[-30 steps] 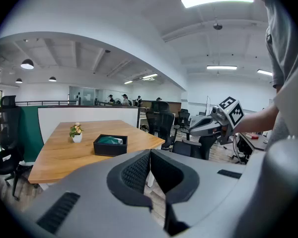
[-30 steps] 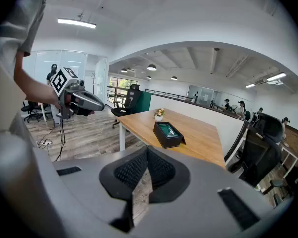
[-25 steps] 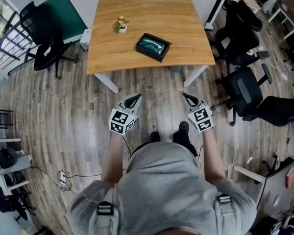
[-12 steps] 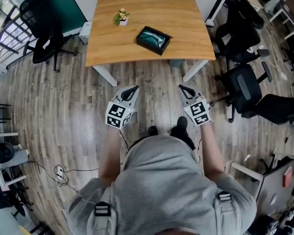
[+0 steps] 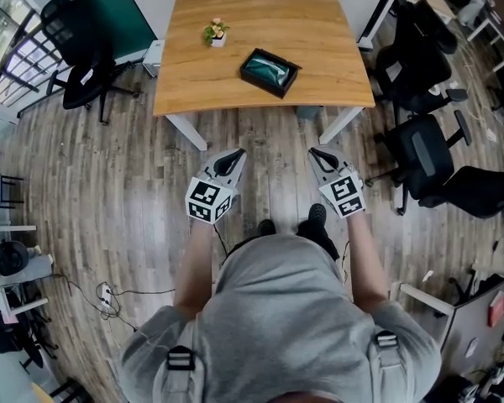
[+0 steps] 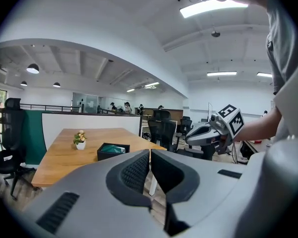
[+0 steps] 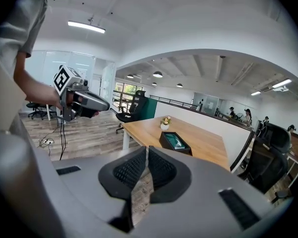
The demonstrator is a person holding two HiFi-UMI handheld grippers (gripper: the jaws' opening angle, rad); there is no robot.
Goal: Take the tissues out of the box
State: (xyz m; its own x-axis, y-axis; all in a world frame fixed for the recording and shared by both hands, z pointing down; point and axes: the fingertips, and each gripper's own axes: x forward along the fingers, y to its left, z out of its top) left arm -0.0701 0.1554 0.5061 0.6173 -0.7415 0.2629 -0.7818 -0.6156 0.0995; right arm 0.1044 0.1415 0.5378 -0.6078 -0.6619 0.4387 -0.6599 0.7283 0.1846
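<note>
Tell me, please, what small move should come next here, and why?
Probably step forward toward the table, bringing both grippers nearer the tissue box. The left gripper and right gripper are shut, hold nothing, and hang over the floor short of the table's near edge, so the box looks out of reach.

Wooden table (image 5: 260, 11) with a black tissue box (image 5: 270, 72) and, nearby, a small potted plant (image 5: 216, 34).
</note>
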